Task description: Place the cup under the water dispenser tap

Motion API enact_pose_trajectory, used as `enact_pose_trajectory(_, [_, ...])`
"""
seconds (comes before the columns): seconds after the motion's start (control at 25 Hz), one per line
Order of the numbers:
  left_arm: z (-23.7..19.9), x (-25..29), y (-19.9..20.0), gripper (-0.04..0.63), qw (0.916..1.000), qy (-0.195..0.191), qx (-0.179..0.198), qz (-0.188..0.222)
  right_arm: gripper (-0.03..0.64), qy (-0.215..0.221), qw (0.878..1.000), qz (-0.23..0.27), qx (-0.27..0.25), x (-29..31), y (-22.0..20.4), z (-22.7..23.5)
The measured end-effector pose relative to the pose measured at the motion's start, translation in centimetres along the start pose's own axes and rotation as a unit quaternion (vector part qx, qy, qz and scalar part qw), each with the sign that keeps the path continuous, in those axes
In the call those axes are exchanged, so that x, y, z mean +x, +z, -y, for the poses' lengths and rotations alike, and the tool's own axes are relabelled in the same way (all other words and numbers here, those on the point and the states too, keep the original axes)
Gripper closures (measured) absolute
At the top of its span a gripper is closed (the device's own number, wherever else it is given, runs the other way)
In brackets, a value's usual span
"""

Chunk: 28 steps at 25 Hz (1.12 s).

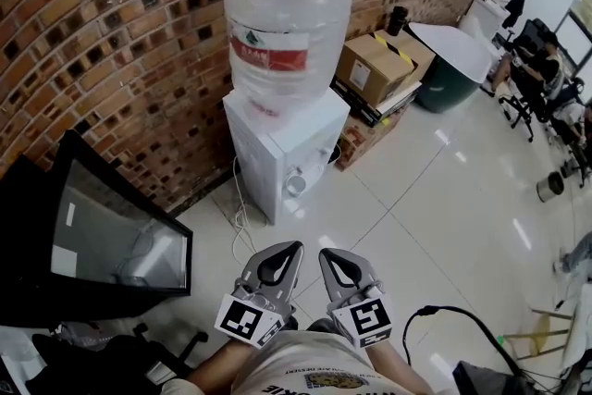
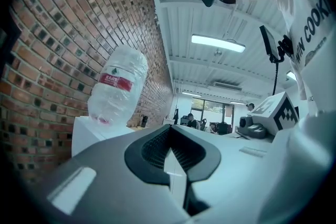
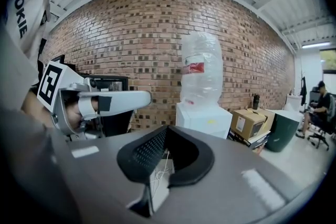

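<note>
1. The water bottle (image 1: 287,18) is thin, clear plastic, ribbed and crinkled, with a smooth printed label.
2. The dispenser (image 1: 277,153) under it has a smooth white plastic casing with a faint sheen.
3. The brick wall (image 1: 111,32) is rough and matt, with sunken mortar lines.
4. The floor (image 1: 444,217) is pale, smooth tile, glossy enough to mirror the lamps.
5. The cardboard box (image 1: 375,69) is matt brown, with striped tape across it.
6. The left tongs (image 1: 294,246) and right tongs (image 1: 326,254) are matt grey plastic. Their pads (image 2: 155,148) are black and finely ribbed.
7. The dark screen (image 1: 111,240) is glossy and catches reflections.
</note>
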<state>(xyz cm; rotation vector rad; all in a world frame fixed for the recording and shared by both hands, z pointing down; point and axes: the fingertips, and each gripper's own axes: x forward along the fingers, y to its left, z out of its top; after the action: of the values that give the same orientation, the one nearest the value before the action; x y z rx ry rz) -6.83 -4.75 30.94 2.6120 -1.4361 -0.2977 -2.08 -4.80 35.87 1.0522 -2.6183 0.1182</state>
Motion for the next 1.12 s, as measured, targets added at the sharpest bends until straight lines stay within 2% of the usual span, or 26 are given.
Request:
enact_pose_trajectory(0.32, [2.2, -2.0, 0.8, 0.604, 0.9997, 0.017, 0.019, 0.005, 0.611, 0.019, 0.999, 0.021, -0.018, -2.6, 0.3, -1.6])
enact_pose_trajectory(0.48, [4.6, -3.9, 0.2, 0.604, 0.9993, 0.037, 0.01, 0.004, 0.611, 0.025, 0.999, 0.025, -0.016, -6.4, -1.1, -3.0])
enact_pose_trajectory(0.84, [15.5, -8.2, -2.1, 0.604, 0.9996, 0.016, 0.023, -0.007, 0.611, 0.014, 0.999, 0.039, 0.01, -17.2, -5.3, -5.8])
enact_pose_trajectory(1.12, [22.9, -13.1, -2.8, 0.604, 0.999, 0.026, 0.031, -0.02, 0.611, 0.02, 0.999, 0.039, 0.028, -25.5, -7.8, -9.1])
